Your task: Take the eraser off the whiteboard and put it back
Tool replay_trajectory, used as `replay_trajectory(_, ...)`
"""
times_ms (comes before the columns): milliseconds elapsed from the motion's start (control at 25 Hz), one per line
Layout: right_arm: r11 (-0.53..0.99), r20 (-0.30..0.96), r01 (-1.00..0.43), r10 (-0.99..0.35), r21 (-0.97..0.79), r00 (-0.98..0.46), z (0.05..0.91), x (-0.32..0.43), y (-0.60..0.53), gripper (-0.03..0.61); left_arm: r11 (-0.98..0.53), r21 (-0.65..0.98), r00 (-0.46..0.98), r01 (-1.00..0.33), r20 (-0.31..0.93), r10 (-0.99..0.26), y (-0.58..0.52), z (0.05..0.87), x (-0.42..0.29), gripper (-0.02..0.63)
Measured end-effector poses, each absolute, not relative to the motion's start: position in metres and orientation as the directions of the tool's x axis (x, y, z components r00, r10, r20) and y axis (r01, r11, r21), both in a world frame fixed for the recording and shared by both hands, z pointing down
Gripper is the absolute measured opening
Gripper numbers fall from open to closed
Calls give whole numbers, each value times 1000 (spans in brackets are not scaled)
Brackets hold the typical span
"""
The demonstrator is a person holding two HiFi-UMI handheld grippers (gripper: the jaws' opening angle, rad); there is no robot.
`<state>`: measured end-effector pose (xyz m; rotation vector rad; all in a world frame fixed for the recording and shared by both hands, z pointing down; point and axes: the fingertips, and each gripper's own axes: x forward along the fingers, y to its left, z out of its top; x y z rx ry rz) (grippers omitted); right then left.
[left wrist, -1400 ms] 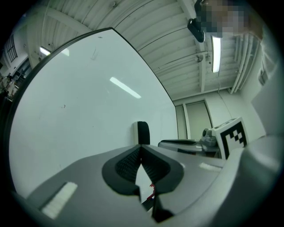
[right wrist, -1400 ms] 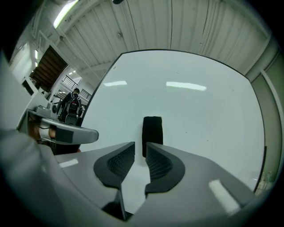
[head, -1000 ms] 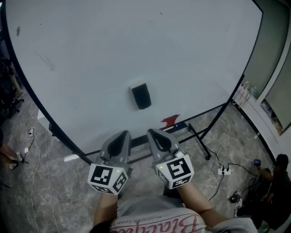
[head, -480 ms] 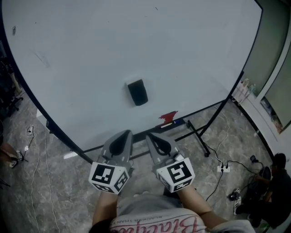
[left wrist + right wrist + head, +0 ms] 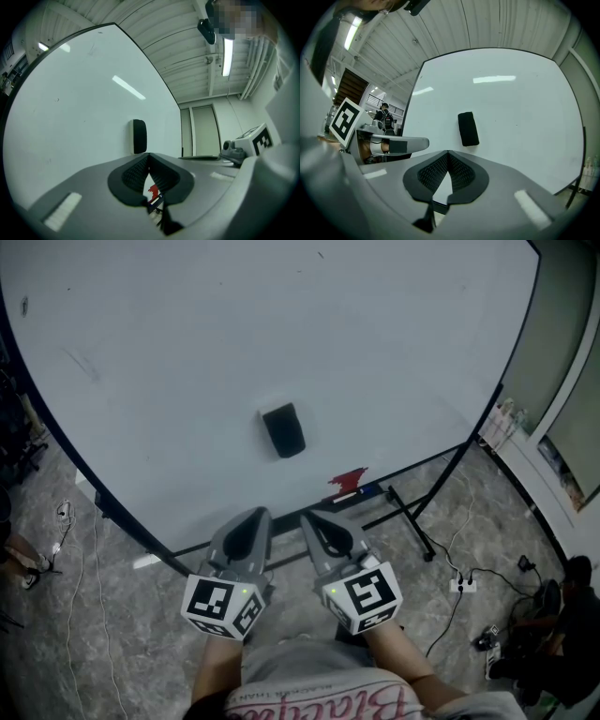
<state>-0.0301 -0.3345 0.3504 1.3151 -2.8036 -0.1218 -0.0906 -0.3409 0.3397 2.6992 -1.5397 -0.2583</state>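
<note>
A black eraser (image 5: 283, 430) sticks to the large whiteboard (image 5: 187, 352), low and near its middle. It also shows as a dark block (image 5: 139, 136) in the left gripper view and as the eraser (image 5: 468, 129) in the right gripper view. My left gripper (image 5: 251, 517) and right gripper (image 5: 317, 517) are held side by side in front of the board, below the eraser and well short of it. Both point toward the board. Each has its jaws together with nothing between them.
The board's black stand (image 5: 412, 526) spreads over the marble floor at the right. A red scrap (image 5: 349, 481) and markers lie on the board's ledge. Cables and a power strip (image 5: 461, 585) lie on the floor at right, where a person (image 5: 562, 615) crouches.
The view has shifted slightly, so the eraser sits a little higher and further left in the head view. Both grippers have kept their places.
</note>
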Motion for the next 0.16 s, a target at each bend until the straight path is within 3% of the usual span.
replay_trajectory(160, 637, 1, -764, -768, 102, -641, 350, -34, -337, 0, -520, 91, 507, -850, -129, -852, -344, 339, -90, -2)
